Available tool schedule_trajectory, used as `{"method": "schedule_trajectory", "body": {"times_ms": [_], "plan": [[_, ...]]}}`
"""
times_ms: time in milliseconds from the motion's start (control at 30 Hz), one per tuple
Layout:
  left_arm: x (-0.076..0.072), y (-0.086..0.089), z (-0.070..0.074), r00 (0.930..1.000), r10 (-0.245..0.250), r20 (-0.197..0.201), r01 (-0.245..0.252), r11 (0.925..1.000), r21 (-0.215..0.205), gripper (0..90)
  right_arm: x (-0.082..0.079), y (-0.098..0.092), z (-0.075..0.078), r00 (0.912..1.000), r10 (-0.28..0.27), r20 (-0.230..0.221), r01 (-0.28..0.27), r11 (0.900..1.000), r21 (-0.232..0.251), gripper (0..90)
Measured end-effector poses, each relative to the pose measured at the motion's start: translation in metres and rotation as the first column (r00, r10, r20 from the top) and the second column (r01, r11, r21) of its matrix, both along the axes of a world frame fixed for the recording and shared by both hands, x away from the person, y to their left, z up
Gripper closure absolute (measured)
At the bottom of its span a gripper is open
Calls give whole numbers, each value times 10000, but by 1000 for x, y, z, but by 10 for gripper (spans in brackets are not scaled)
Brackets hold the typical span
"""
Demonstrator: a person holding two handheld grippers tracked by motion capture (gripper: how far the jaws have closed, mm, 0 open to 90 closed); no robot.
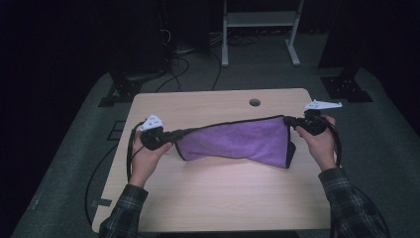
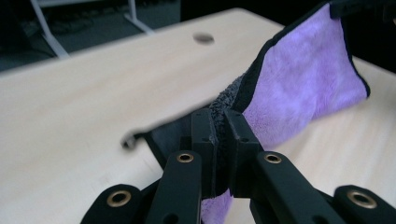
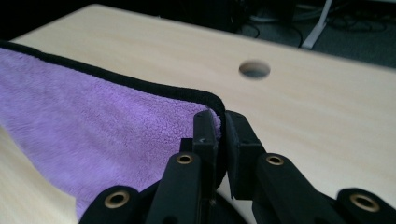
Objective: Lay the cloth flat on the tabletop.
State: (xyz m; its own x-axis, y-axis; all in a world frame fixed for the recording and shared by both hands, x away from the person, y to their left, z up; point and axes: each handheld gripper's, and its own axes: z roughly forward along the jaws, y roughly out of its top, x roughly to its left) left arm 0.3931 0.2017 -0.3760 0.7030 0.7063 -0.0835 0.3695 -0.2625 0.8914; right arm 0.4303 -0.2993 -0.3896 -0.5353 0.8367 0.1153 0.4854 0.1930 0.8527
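Now purple cloth (image 1: 237, 141) stretched above table (image 1: 218, 193), left gripper (image 1: 179, 133) and right gripper (image 1: 292, 120) jaws clamped on opposite corners

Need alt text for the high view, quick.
A purple towel hangs stretched between two tongs, the left tongs and right tongs each shut on a top corner. Below it is a wooden table; the person's plaid-sleeved arms enter from the bottom.
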Motion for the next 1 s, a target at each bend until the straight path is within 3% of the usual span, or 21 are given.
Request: {"method": "schedule_trajectory", "body": {"times_ms": [267, 400, 467, 600, 633, 667, 700, 833, 1000], "plan": [[29, 5, 30, 9973, 450, 586, -423, 9981, -453, 839, 21, 4, 37, 9981, -96, 613, 84, 9998, 201, 827], [57, 5, 47, 9919, 894, 908, -825, 9937, -764, 840, 36, 4, 56, 9951, -345, 931, 306, 9986, 430, 828], [65, 5, 59, 9867, 1069, 1227, -953, 9907, -968, 840, 40, 4, 71, 9910, -464, 1257, 385, 9972, 640, 829], [71, 6, 91, 9678, 1405, 2089, -1151, 9849, -1293, 841, 41, 4, 104, 9753, -593, 2129, 434, 9960, 786, 829], [71, 6, 91, 9678, 1405, 2089, -1151, 9849, -1293, 841, 41, 4, 104, 9753, -593, 2129, 434, 9960, 786, 829], [70, 6, 100, 9617, 1435, 2337, -1142, 9843, -1344, 841, 40, 4, 112, 9717, -601, 2284, 418, 9956, 841, 829], [70, 7, 103, 9602, 1440, 2393, -1136, 9841, -1363, 841, 37, 4, 123, 9661, -565, 2518, 347, 9953, 902, 829], [63, 9, 100, 9658, 1271, 2262, -976, 9858, -1369, 840, 32, 3, 121, 9647, -459, 2594, 211, 9950, 973, 829], [50, 11, 79, 9802, 958, 1731, -751, 9896, -1225, 840, 22, 5, 98, 9728, -135, 2312, -59, 9965, 829, 829]]}}
